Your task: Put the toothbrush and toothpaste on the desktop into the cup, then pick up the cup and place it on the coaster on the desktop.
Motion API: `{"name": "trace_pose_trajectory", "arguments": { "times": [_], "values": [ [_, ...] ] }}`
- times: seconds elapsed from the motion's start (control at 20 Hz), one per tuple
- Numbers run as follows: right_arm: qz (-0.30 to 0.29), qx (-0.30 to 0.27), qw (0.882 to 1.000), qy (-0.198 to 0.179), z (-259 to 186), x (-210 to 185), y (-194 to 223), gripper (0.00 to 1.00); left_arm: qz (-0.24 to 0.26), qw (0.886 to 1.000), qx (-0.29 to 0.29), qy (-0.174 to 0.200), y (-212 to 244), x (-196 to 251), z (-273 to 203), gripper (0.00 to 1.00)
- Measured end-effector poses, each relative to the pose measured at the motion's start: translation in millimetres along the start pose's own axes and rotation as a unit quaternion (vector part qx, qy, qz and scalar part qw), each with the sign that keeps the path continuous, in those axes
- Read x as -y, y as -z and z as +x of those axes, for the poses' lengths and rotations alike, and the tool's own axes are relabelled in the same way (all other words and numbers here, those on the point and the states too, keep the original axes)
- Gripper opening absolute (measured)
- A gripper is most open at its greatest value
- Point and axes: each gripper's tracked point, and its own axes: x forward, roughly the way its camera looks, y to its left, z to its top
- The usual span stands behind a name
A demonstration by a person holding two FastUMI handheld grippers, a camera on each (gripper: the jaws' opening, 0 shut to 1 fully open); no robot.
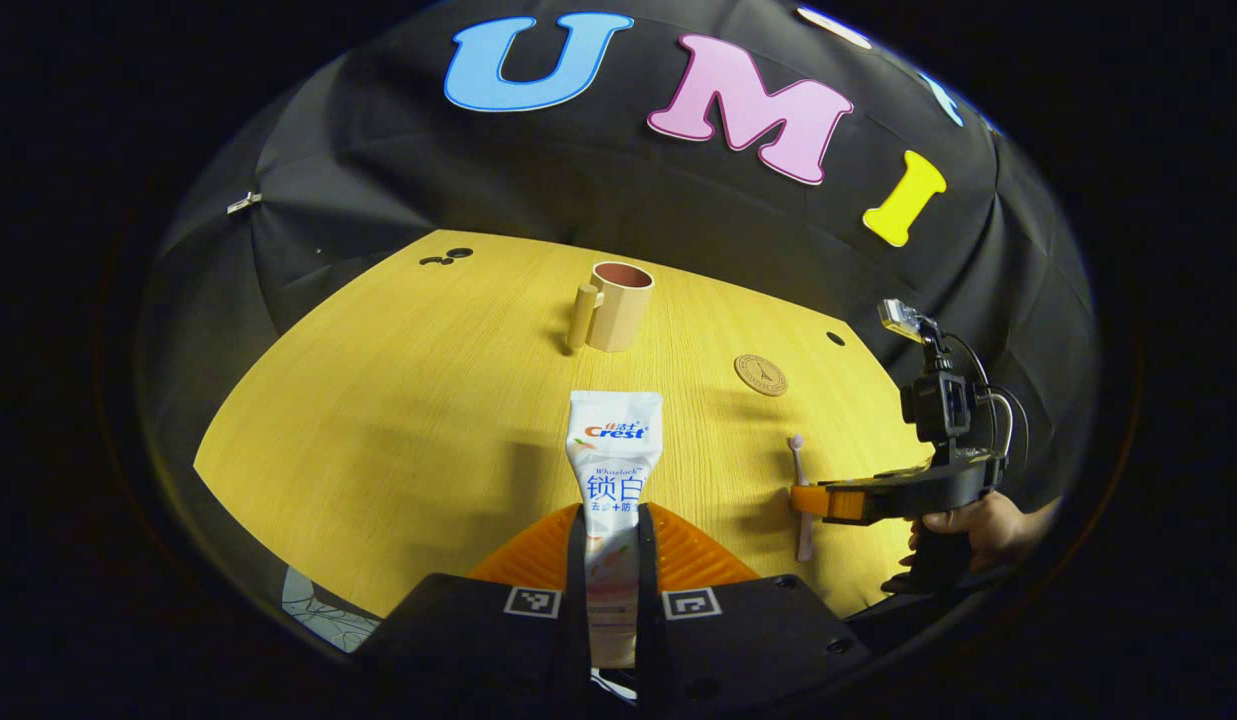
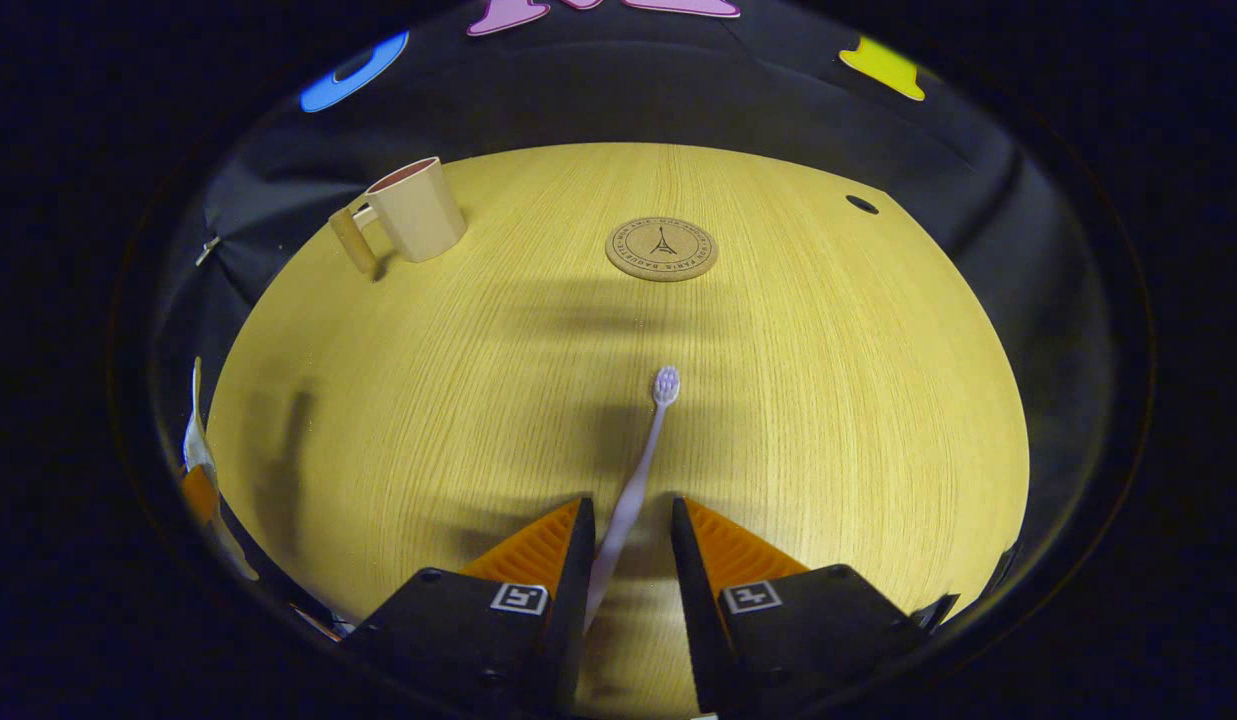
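Note:
In the left gripper view, a white toothpaste tube (image 1: 614, 450) sticks forward from my left gripper (image 1: 612, 518), whose fingers press it on both sides. The beige cup (image 1: 618, 305) with a side handle stands upright beyond it, mid-table. A round cork coaster (image 1: 760, 374) lies to its right. In the right gripper view, the pale purple toothbrush (image 2: 643, 460) lies flat on the desktop, and my right gripper (image 2: 629, 508) straddles its handle with a gap on the right side. The cup (image 2: 413, 210) sits far left and the coaster (image 2: 662, 248) straight ahead.
The yellow wooden desktop (image 1: 398, 400) has a dark cable hole (image 2: 861, 204) at its far right and small black fittings (image 1: 448, 256) at its far left corner. A hand (image 1: 983, 528) holds the right gripper (image 1: 816, 502) at the table's right edge. Black cloth walls surround the table.

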Motion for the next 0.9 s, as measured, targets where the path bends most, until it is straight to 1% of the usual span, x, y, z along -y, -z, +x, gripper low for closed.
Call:
{"name": "trace_pose_trajectory", "arguments": {
  "times": [0.05, 0.1, 0.25, 0.4, 0.45, 0.55, 0.75, 0.85, 0.9],
  "values": [
    [0.000, 0.000, 1.000, 0.002, -1.4, -0.9, -0.3, 0.31, 0.003, 1.000, 0.001, -0.001, 2.4, -0.3, -1.3, 0.22],
    [0.000, -0.002, 1.000, 0.002, 0.5, -1.3, 0.2, 0.24, 0.004, 1.000, 0.001, -0.001, 3.1, -0.2, -2.4, 0.22],
    [-0.004, -0.005, 0.999, -0.034, -1.9, -11.3, 0.3, 0.09, 0.003, 1.000, -0.004, 0.004, 10.6, 0.8, -6.8, 0.23],
    [-0.032, -0.024, 0.997, -0.070, -8.7, -15.2, 8.1, 0.06, -0.006, 1.000, -0.011, 0.006, 15.4, -0.8, -6.6, 0.22],
    [-0.044, -0.027, 0.996, -0.077, -8.5, -14.2, 10.1, 0.06, -0.011, 1.000, -0.013, 0.006, 16.3, -1.7, -5.1, 0.23],
    [-0.050, -0.029, 0.995, -0.077, -10.6, -10.1, 12.4, 0.06, -0.021, 1.000, -0.012, 0.008, 12.0, -2.7, -2.3, 0.22],
    [-0.016, -0.024, 0.996, -0.086, -18.9, -6.6, 3.5, 0.06, -0.029, 0.999, 0.014, 0.010, -20.5, -6.8, 2.9, 0.22],
    [-0.014, -0.014, 0.995, -0.093, -23.9, -4.9, -5.5, 0.06, -0.027, 0.999, 0.035, 0.010, -45.9, -9.0, 4.6, 0.22],
    [-0.018, -0.009, 0.995, -0.097, -28.2, -2.8, -10.8, 0.06, -0.025, 0.998, 0.052, 0.010, -65.8, -11.1, 8.2, 0.23]
  ]
}}
